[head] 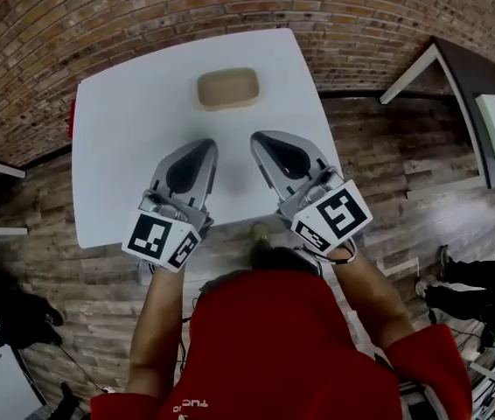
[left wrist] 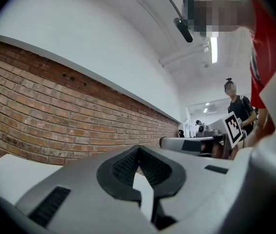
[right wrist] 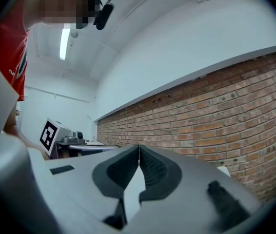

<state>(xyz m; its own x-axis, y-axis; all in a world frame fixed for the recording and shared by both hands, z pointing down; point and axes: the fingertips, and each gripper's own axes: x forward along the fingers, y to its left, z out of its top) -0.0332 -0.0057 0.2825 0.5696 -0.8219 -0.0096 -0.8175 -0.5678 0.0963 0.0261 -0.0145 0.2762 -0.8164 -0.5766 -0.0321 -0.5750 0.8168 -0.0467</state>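
- The left gripper (head: 204,145) sits at lower centre-left of the head view, over the near half of the white table (head: 116,156); in its own view the jaws (left wrist: 138,148) meet at the tips with nothing between them
- The right gripper (head: 261,136) lies just beside it at centre-right, likewise above the table; in its view the ribbed pads (right wrist: 150,167) are drawn together at the tip and empty
- A tan rounded block (head: 227,88) rests on the table at upper centre of the head view, beyond both gripper tips and apart from them, roughly between their two lines
- Neither gripper touches the block
- The marker cubes (head: 160,240) and (head: 333,216) sit toward the bottom of the frame, above the person's red shirt (head: 274,348)
- A brick wall (left wrist: 55,111) fills the left of the left gripper view and the right of the right gripper view
- A grey table (head: 479,94) stands at the upper right of the head view, on the wooden floor (head: 387,191)
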